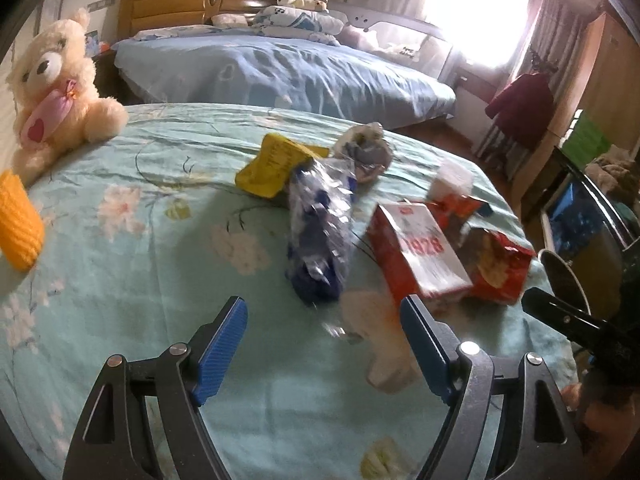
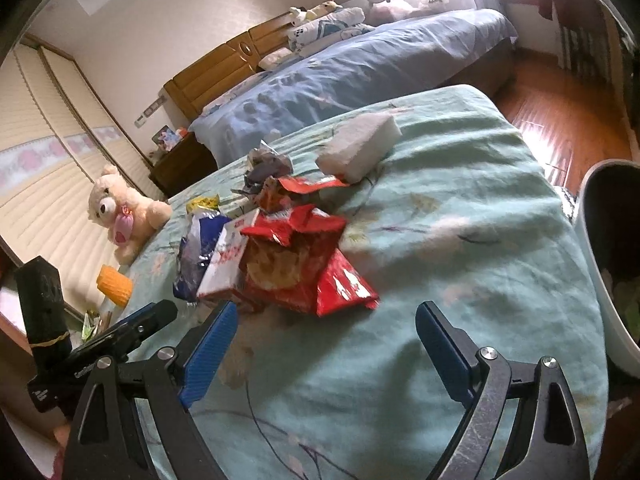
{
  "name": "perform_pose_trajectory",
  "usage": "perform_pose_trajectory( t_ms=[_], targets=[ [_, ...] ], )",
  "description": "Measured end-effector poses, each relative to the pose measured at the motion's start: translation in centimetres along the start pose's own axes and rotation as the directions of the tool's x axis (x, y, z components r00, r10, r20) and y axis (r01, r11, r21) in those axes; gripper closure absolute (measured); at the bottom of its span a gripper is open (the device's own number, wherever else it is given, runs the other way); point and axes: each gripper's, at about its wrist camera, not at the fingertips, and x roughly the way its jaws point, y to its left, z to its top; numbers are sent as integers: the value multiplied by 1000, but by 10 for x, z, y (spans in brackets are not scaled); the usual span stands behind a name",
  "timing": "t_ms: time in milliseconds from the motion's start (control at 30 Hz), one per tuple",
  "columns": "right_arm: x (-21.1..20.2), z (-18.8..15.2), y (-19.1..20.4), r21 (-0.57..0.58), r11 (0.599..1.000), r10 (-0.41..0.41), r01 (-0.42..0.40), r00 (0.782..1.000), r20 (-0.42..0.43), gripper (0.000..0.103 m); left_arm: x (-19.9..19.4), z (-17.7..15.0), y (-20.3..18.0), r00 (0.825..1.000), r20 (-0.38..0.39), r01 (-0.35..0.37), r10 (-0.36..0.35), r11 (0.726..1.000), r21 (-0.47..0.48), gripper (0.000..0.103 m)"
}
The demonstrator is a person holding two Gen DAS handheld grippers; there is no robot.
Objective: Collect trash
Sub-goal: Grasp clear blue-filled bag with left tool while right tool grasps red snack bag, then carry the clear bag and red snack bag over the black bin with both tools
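Observation:
Trash lies in a loose pile on a green flowered bedspread (image 1: 140,280). In the left wrist view I see a blue and silver wrapper (image 1: 320,232), a yellow packet (image 1: 272,168), a crumpled grey wrapper (image 1: 366,148), a red and white box (image 1: 420,248) and a red snack bag (image 1: 496,264). My left gripper (image 1: 324,344) is open and empty, just short of the blue wrapper. My right gripper (image 2: 324,352) is open and empty, just short of the red snack bag (image 2: 296,264). The box (image 2: 224,256) and blue wrapper (image 2: 196,248) lie left of the bag.
A white bin (image 2: 608,264) stands at the bed's right edge. A white sponge block (image 2: 360,148) lies beyond the pile. A teddy bear (image 1: 56,84) and an orange knitted thing (image 1: 18,224) sit at the left. A second blue bed (image 1: 288,72) stands behind.

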Motion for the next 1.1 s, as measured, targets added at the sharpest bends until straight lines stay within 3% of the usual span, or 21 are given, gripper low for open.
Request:
perform_pose_trajectory(
  t_ms=[167,233,267,300,333,700,1100],
  targets=[
    [17,12,3,8,1000,-23,23,1000,6,23,22,19,2,1000,-6,5,-5,1000,3,29],
    [24,13,3,6,1000,-27,27,1000,-3,39,31,23,1,1000,-15,16,-16,1000,9,43],
    [27,13,3,4,1000,-27,28,1000,-12,57,37,24,0,999,-26,26,-26,1000,14,49],
    [30,12,3,7,1000,-24,24,999,-23,69,41,25,0,999,-38,37,-37,999,17,63],
    [30,10,2,12,1000,-19,19,1000,-25,73,46,25,0,997,-53,57,-56,998,18,70],
    [3,0,-10,32,999,9,-9,1000,5,79,20,10,-2,999,31,32,-33,999,33,74],
    [-40,-10,-39,78,997,-14,10,998,58,79,-17,-9,-37,991,33,126,-130,987,98,74]
  ],
)
